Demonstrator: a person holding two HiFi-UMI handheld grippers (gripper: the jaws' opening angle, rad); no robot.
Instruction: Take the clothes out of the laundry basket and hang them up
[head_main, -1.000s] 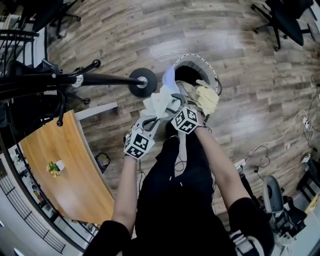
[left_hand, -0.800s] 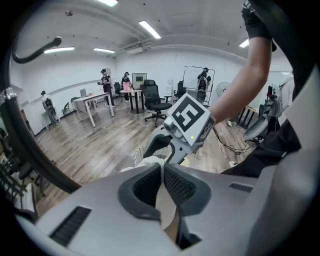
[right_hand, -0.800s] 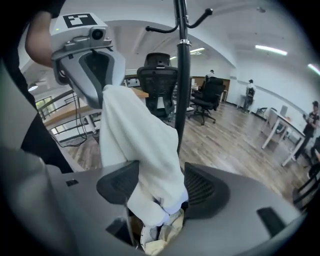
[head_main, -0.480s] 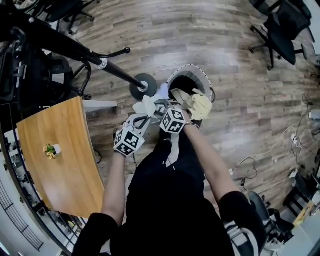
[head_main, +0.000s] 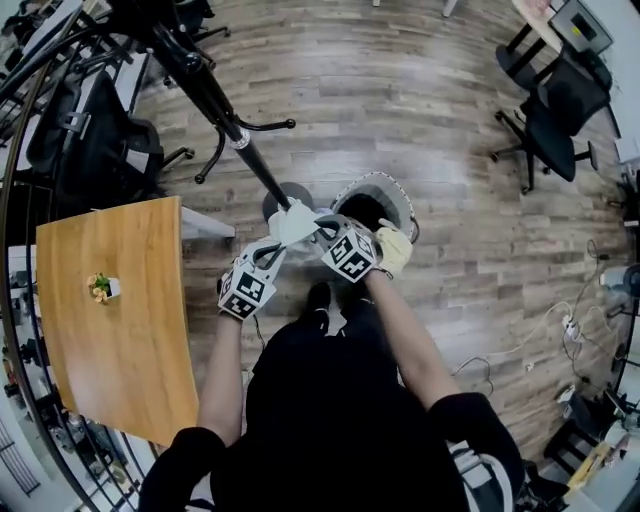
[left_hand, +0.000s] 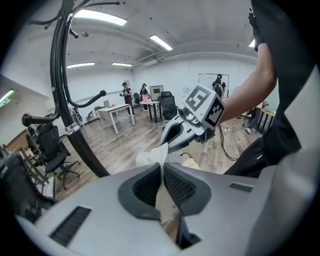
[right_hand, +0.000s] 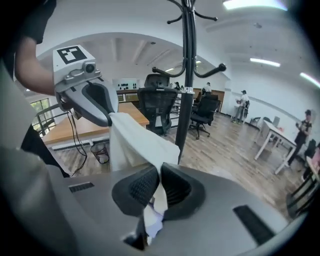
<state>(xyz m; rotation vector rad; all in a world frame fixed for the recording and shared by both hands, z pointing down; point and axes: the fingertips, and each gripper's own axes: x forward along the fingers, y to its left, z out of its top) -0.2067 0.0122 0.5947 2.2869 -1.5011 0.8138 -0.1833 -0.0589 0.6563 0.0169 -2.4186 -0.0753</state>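
Left gripper view: left gripper (left_hand: 161, 175) clamped on the edge of a white garment (left_hand: 149, 159). The right gripper (right_hand: 159, 184) jaws have just closed on the same cloth. Garment is held between both, above the laundry basket (head_main: 385, 182) and near the coat stand (head_main: 215, 100). Looks light, limp, soft; grip edges or corners, as a thin pinch may slip.

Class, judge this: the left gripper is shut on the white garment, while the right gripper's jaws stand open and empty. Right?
No. The right gripper is not open: its jaws have just been closing and now pinch the white garment, as the right gripper view shows. The left gripper is shut on it, as stated.
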